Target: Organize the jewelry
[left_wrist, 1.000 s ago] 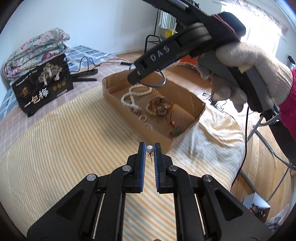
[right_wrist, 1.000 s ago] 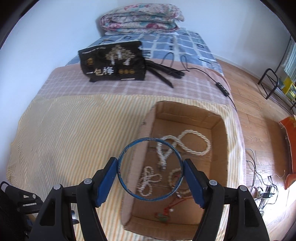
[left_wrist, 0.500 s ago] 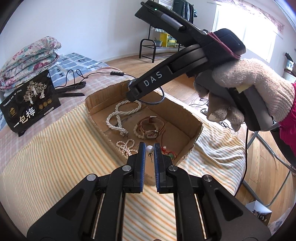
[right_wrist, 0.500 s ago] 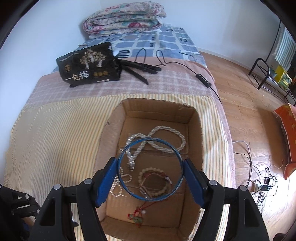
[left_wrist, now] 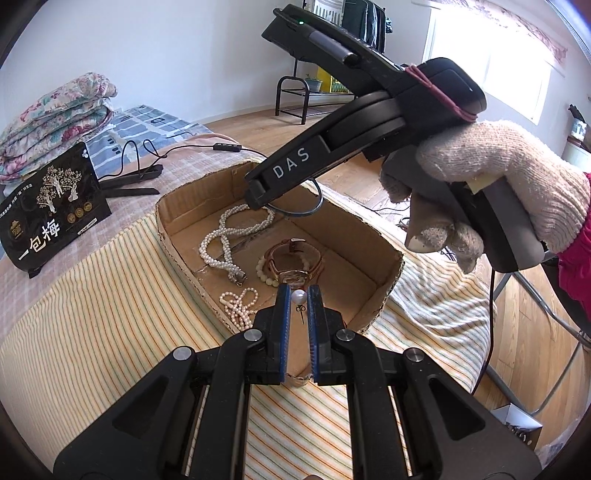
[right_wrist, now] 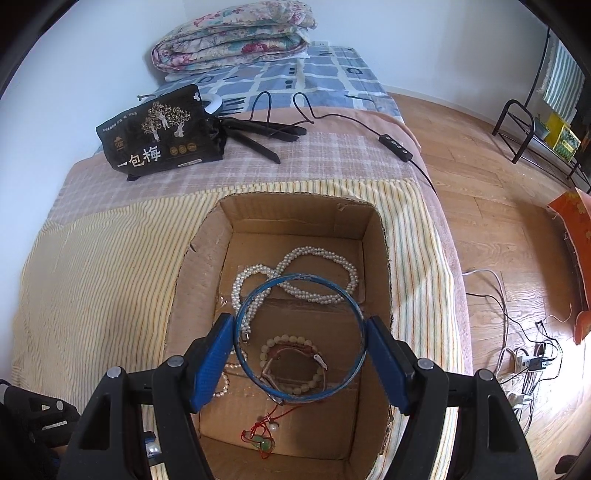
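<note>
An open cardboard box [left_wrist: 384,295] [right_wrist: 295,221] stands on the striped bed cover. It holds pearl necklaces [left_wrist: 221,240] [right_wrist: 317,273], a bead bracelet with a watch [left_wrist: 295,266] [right_wrist: 291,358] and a red-cord charm [right_wrist: 262,435]. My left gripper [left_wrist: 298,295] is shut on a pearl earring [left_wrist: 298,297] at the box's near wall. My right gripper [right_wrist: 301,332] is shut on a thin blue bangle [right_wrist: 301,332] [left_wrist: 306,210] and holds it above the box interior.
A black snack bag [left_wrist: 48,218] [right_wrist: 159,136], black cables with an inline switch [right_wrist: 391,144] and a folded floral quilt [right_wrist: 236,33] lie further up the bed. The bed edge drops to a wooden floor [right_wrist: 498,206] on the right, with a metal rack [left_wrist: 295,92].
Both grippers have moved toward the box. The bangle now hangs over the box interior and the earring is at its near wall. Both grips are unchanged.
</note>
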Motion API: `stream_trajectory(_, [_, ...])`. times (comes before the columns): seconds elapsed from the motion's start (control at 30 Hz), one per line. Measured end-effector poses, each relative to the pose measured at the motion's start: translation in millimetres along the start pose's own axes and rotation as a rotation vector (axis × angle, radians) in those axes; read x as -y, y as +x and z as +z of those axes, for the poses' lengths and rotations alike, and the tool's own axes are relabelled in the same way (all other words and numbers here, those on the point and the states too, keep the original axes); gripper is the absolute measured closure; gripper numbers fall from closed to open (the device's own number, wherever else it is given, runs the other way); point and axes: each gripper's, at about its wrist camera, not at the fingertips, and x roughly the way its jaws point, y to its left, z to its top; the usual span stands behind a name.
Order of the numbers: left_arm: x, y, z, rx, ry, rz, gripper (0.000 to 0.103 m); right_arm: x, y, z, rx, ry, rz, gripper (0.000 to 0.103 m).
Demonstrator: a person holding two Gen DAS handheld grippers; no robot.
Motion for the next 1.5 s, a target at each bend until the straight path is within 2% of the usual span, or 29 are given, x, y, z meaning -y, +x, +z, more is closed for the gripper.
stream_trajectory(0.23, [-1,-1,2,0.007,0.004,0.013,0.096,-2,1,0,0.003,0.004,0.013,0.029])
stream_trajectory(0.33, [-2,0,4,0.002,-0.002,0.03,0.095,-4,1,0,0.01,0.001,0.013,0.023])
stream_trajectory(0.37, [-2,1,4,-0.003,-0.004,0.036,0.092,-5,0,0,0.016,-0.003,0.008,0.019])
stream_trajectory(0.43, [-3,2,4,-0.007,-0.009,0.044,0.056,-6,-1,0,0.024,-0.008,0.005,0.014])
stream_trajectory(0.47, [-3,1,3,0.002,-0.009,0.046,0.052,-7,-1,0,0.026,-0.008,0.004,0.014])
stream_trajectory(1.03, [-1,-16,-1,0.009,-0.008,0.069,0.051,-18,-21,-2,0.068,-0.013,-0.007,0.012])
stream_trajectory(1.23, [1,-33,-2,0.025,0.003,0.084,0.051,-25,-38,-7,0.099,-0.023,-0.023,0.012])
stream_trajectory(1.5, [-5,-78,-19,0.046,0.002,0.121,0.051,-44,-77,-28,0.18,-0.032,-0.05,0.011])
